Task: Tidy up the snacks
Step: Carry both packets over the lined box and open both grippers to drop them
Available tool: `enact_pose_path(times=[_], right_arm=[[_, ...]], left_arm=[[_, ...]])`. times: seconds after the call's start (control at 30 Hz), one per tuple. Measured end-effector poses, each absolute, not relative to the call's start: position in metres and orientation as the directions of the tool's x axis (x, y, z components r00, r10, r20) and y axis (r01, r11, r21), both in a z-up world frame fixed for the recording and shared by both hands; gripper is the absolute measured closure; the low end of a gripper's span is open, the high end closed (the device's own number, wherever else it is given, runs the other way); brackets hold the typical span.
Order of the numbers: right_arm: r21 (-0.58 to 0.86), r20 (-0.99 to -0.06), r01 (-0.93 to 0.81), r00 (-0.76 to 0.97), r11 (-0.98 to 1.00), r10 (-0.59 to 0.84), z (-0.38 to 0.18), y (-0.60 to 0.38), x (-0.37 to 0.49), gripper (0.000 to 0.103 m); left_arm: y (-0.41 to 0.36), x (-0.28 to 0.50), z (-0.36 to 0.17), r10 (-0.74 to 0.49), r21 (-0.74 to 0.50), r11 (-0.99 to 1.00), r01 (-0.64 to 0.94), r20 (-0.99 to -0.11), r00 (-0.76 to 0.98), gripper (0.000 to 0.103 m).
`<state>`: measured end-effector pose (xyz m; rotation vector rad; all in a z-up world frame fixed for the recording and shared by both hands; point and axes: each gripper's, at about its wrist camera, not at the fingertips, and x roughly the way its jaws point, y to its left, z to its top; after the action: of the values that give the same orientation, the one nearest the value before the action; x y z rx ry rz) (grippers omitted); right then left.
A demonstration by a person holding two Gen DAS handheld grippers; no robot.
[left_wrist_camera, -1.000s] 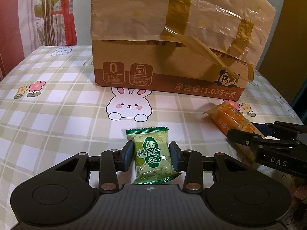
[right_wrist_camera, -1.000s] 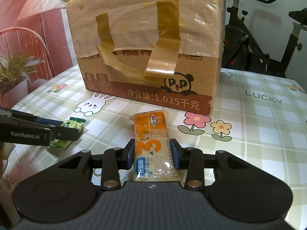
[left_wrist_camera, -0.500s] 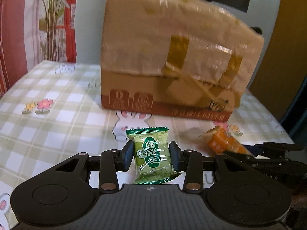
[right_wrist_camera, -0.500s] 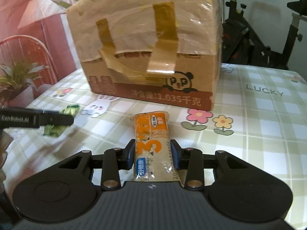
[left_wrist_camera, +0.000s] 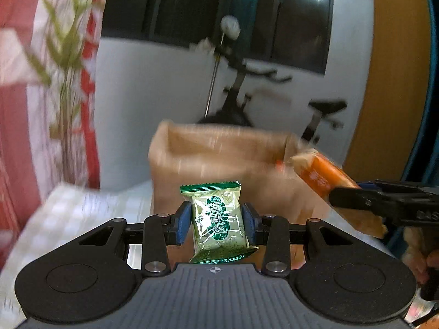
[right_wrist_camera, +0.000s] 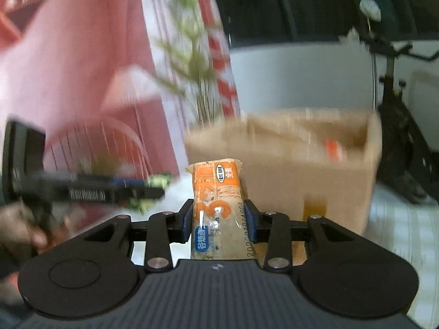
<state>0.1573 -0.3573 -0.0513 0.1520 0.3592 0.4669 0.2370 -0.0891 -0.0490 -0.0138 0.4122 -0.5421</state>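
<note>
Box (left_wrist_camera: 219,170) ahead on table (left_wrist_camera: 82,208), top open, blurred; something orange inside, unclear what. Left gripper (left_wrist_camera: 216,219) clamps green packet (left_wrist_camera: 218,216) upright between pads — right gripper (right_wrist_camera: 218,219) clamps orange bar (right_wrist_camera: 216,205) lengthwise. Both snacks in air near box rim, neither over opening yet. Step judged: carry to box, drop in. Doing it well — clear front wall fully before tipping, keep grippers apart to avoid clash, release one at a time only when packet hangs over opening.

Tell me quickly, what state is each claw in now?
Left claw: closed on the green snack packet.
Right claw: closed on the orange snack bar.
</note>
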Motion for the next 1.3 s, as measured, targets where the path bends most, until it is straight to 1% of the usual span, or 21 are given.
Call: enact_pose_path(times=[0.1,0.23,0.33,0.47,0.53,0.67,0.77,0.8,0.83,0.87,0.9,0.93,0.97,1.03,1.13,1.17,1.27,1.3], right_arm=[[0.204,-0.259,-0.390,0.863,0.898,0.433,-0.016,-0.359,0.180,0.064],[0.240,-0.261,-0.301,0.896,0.923,0.360,0.008,-0.364,0.225,0.064],[0.221,-0.314,-0.222,0.906,0.950,0.285,0.008,-0.362,0.262,0.064],[0.254,-0.403,-0.126,0.887,0.959,0.223,-0.010,-0.368,0.304,0.064],[0.263,-0.444,-0.084,0.874,0.961,0.199,-0.022,-0.372,0.319,0.064],[0.279,-0.490,-0.020,0.857,0.960,0.161,-0.044,-0.378,0.334,0.063],[0.292,-0.516,-0.023,0.838,0.956,0.177,-0.054,-0.383,0.338,0.061],[0.283,-0.514,-0.024,0.840,0.959,0.173,-0.055,-0.383,0.337,0.060],[0.280,-0.512,-0.023,0.842,0.960,0.169,-0.055,-0.384,0.335,0.056],[0.288,-0.507,-0.025,0.844,0.957,0.174,-0.053,-0.385,0.334,0.046],[0.301,-0.499,-0.026,0.848,0.953,0.180,-0.052,-0.386,0.332,0.040],[0.312,-0.488,-0.026,0.853,0.950,0.184,-0.050,-0.387,0.330,0.031],[0.312,-0.481,-0.027,0.857,0.950,0.183,-0.047,-0.386,0.328,0.031],[0.295,-0.478,-0.041,0.859,0.955,0.185,-0.040,-0.384,0.324,0.030],[0.257,-0.463,-0.055,0.870,0.965,0.173,-0.028,-0.381,0.313,0.022],[0.248,-0.455,-0.058,0.875,0.967,0.169,-0.023,-0.379,0.310,0.021],[0.223,-0.432,-0.065,0.888,0.973,0.158,-0.011,-0.376,0.295,0.009],[0.213,-0.427,-0.064,0.892,0.975,0.152,-0.007,-0.374,0.291,0.008]], left_arm=[[-0.100,0.257,-0.024,-0.526,-0.132,0.848,0.514,-0.335,0.782,0.061],[-0.125,0.295,-0.008,-0.529,-0.127,0.845,0.519,-0.340,0.778,0.061],[-0.146,0.319,-0.004,-0.506,-0.057,0.852,0.521,-0.347,0.790,0.061],[-0.174,0.354,-0.013,-0.461,0.008,0.863,0.504,-0.394,0.795,0.061],[-0.184,0.367,-0.019,-0.452,0.011,0.865,0.502,-0.421,0.787,0.061],[-0.190,0.383,-0.032,-0.437,0.026,0.861,0.508,-0.473,0.765,0.061],[-0.185,0.386,-0.041,-0.438,0.018,0.859,0.511,-0.492,0.753,0.059],[-0.181,0.385,-0.043,-0.447,0.005,0.857,0.515,-0.491,0.748,0.052],[-0.179,0.385,-0.043,-0.456,-0.002,0.854,0.521,-0.486,0.746,0.038],[-0.177,0.383,-0.042,-0.461,0.000,0.852,0.524,-0.478,0.748,0.032],[-0.175,0.380,-0.042,-0.458,0.008,0.853,0.522,-0.466,0.757,0.026],[-0.174,0.377,-0.041,-0.454,0.017,0.855,0.518,-0.459,0.764,0.023],[-0.171,0.375,-0.038,-0.451,0.020,0.857,0.515,-0.456,0.767,0.022],[-0.167,0.369,-0.033,-0.451,0.014,0.858,0.513,-0.456,0.767,0.016],[-0.157,0.358,-0.023,-0.448,0.022,0.861,0.509,-0.442,0.777,0.013],[-0.153,0.353,-0.019,-0.446,0.024,0.862,0.506,-0.438,0.781,0.013],[-0.141,0.338,-0.008,-0.420,0.022,0.881,0.474,-0.426,0.801,0.010],[-0.136,0.331,-0.004,-0.408,0.025,0.888,0.460,-0.422,0.810,0.009]])
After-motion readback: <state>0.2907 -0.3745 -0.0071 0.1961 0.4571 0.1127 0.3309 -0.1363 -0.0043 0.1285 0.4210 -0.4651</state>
